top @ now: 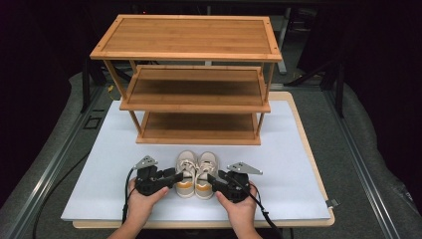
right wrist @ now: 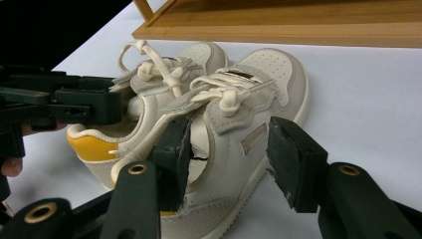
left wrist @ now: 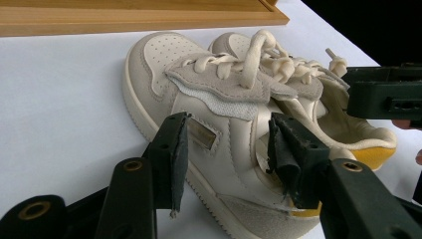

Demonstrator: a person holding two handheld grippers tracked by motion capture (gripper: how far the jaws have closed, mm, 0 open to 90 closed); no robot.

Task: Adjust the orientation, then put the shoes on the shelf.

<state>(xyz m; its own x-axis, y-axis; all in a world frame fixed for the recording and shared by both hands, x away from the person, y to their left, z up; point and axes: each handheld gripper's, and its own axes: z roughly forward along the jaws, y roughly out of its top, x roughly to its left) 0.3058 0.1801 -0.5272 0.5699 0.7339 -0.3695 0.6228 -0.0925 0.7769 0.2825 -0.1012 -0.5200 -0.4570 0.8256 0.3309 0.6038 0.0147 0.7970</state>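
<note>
Straddling the shoes: left gripper (top: 171, 178) and right gripper (top: 213, 180) each sit jaws apart around one shoe's side wall, left shoe (left wrist: 214, 129), right shoe (right wrist: 234, 124), on the mat before the rack (top: 199, 141); next, probably clamp and lift.

Pair of cream shoes (top: 197, 174) side by side on white board (top: 99, 164) — left gripper (top: 170, 179) and right gripper (top: 215, 180) flanking them (heel end), below wooden rack (top: 189, 74).

**Two black hand-held grippers**

Left gripper (top: 175, 178) and right gripper (top: 211, 179) are black, each with a grey three-cornered plate on top, brass-coloured rivets near the jaws, worn dark pads (left wrist: 177, 159), and a black cable behind. Forearms are bare.
</note>
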